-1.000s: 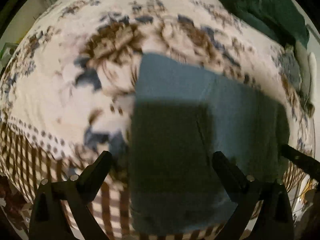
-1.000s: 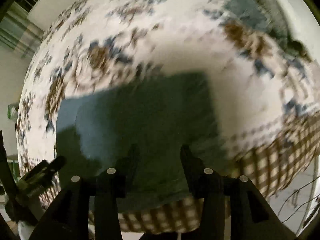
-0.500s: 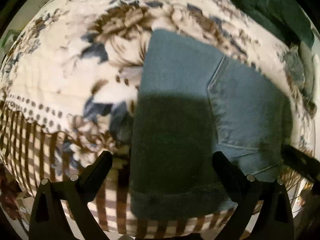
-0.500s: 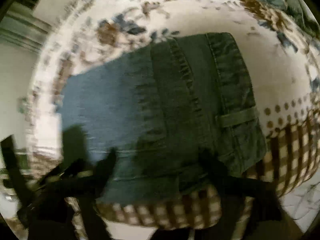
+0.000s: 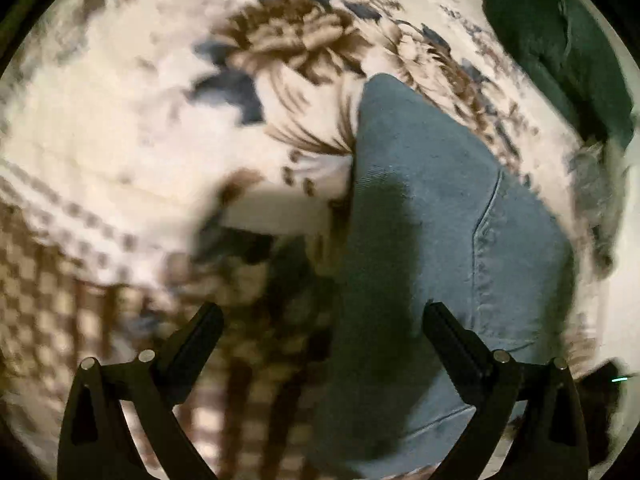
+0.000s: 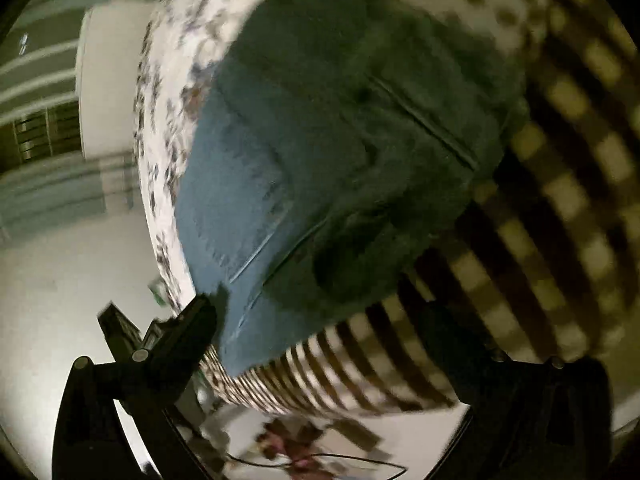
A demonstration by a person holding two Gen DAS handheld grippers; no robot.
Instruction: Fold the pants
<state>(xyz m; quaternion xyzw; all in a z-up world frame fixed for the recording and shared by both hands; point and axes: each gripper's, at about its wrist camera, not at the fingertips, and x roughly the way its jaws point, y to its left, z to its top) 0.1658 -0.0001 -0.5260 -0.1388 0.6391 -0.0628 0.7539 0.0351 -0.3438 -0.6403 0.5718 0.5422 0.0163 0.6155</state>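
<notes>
The folded blue jeans [image 5: 448, 216] lie flat on the floral blanket [image 5: 140, 128], close to the bed's edge. My left gripper [image 5: 320, 320] hangs open above the jeans' near left edge; one fingertip [image 5: 438, 316] is over the denim and the other is over the blanket's checked border. In the blurred, tilted right wrist view the jeans [image 6: 320, 140] fill the middle. My right gripper [image 6: 316, 320] is wide open in front of their near edge, and nothing is pinched between its fingers.
A dark green cloth [image 5: 560, 40] lies at the far right of the bed. The blanket's brown checked border [image 6: 560, 160] hangs over the bed's edge. Pale floor [image 6: 72, 288] with a thin cable [image 6: 352, 460] lies below. Striped curtains [image 6: 36, 72] stand at the left.
My right gripper has opened wide, dropped toward the bed's edge and rolled, so its view tilts. My left gripper has shifted toward the jeans' left edge and come slightly lower.
</notes>
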